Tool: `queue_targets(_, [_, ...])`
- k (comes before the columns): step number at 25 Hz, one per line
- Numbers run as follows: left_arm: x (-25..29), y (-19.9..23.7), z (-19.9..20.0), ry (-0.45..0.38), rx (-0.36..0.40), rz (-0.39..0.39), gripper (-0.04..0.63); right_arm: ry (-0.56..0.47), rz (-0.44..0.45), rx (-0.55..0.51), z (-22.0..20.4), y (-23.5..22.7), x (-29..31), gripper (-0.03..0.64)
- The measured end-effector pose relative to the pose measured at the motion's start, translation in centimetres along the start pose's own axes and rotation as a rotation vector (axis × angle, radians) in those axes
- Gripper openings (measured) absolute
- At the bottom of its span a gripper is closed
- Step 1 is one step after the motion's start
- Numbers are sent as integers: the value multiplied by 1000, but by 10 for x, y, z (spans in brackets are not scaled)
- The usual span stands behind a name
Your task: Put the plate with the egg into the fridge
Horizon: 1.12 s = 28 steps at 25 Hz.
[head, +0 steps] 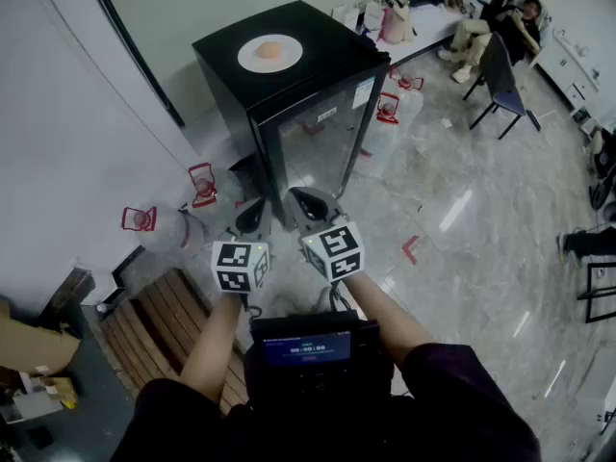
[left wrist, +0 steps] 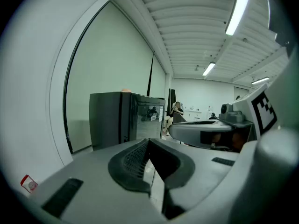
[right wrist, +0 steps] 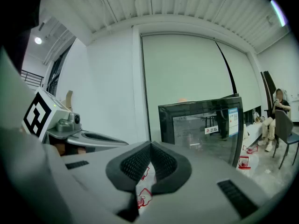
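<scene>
A black mini fridge (head: 322, 128) with its glass door closed stands at upper centre on a glossy marble floor (head: 462, 210). The plate (head: 252, 58) holding the egg (head: 270, 50) sits on its top. In front, the left gripper (head: 252, 217) and right gripper (head: 310, 202) have their jaws pressed together, empty. A seated person (head: 496, 27) is at upper right.

In the upper centre of the head view, a black fridge (head: 327, 46) stands on the grey marble floor (head: 462, 239). On its top lies a white plate (head: 250, 58) holding an egg (head: 270, 50). A wooden pallet (head: 164, 325) lies lower left.
</scene>
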<state>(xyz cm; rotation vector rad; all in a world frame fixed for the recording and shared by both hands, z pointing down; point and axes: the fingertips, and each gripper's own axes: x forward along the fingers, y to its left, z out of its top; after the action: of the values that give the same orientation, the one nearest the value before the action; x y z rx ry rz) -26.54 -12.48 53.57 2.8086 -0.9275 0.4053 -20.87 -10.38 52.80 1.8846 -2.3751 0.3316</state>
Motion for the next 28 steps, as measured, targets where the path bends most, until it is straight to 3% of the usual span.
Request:
queue_targets(6, [7, -10, -3, 10, 6, 8, 9, -27, 10, -16, 5, -7, -6, 8])
queue_targets(15, [19, 6, -10, 23, 44, 25, 9, -31, -84, -97, -10, -17, 10, 9])
queue_targets(21, [35, 55, -24, 48, 93, -20, 9, 50, -217, 36, -49, -22, 56, 38])
queue_targets(24, [49, 82, -29, 60, 156, -90, 9, 89, -304, 45, -63, -21, 93, 90])
queue_targets(28, [70, 119, -28, 50, 208, -209, 9, 120, -487, 52, -72, -28, 136, 113])
